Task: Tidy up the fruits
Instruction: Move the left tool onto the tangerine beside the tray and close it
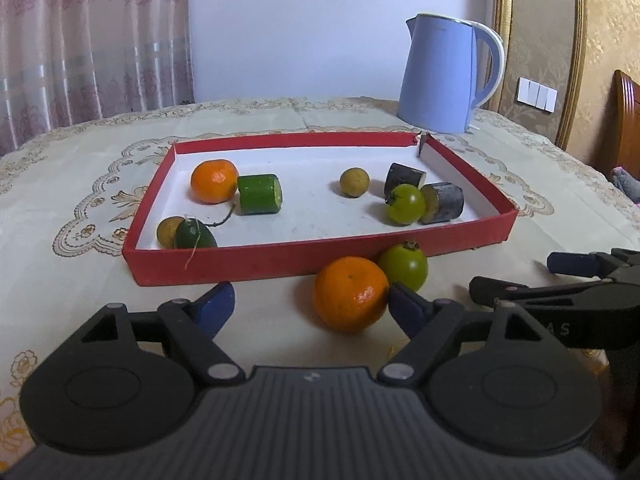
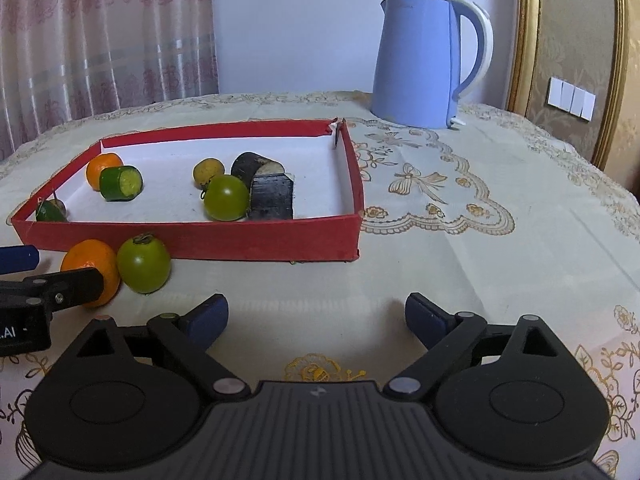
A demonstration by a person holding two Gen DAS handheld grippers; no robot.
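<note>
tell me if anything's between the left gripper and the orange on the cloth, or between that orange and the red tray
Nothing blocks the left gripper: the orange lies between its open fingers, against the right one. Toward the red tray, the green tomato sits beside the orange against the tray's low front wall, which the orange must clear.

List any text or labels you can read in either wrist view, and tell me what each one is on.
"A S": pale letters on the black body of the right claw, seen from the left wrist, rest cut off.
".AI": pale letters on the black body of the left claw, seen from the right wrist, start cut off.
Kettle: faint mark near the rim, too blurred to read.
</note>
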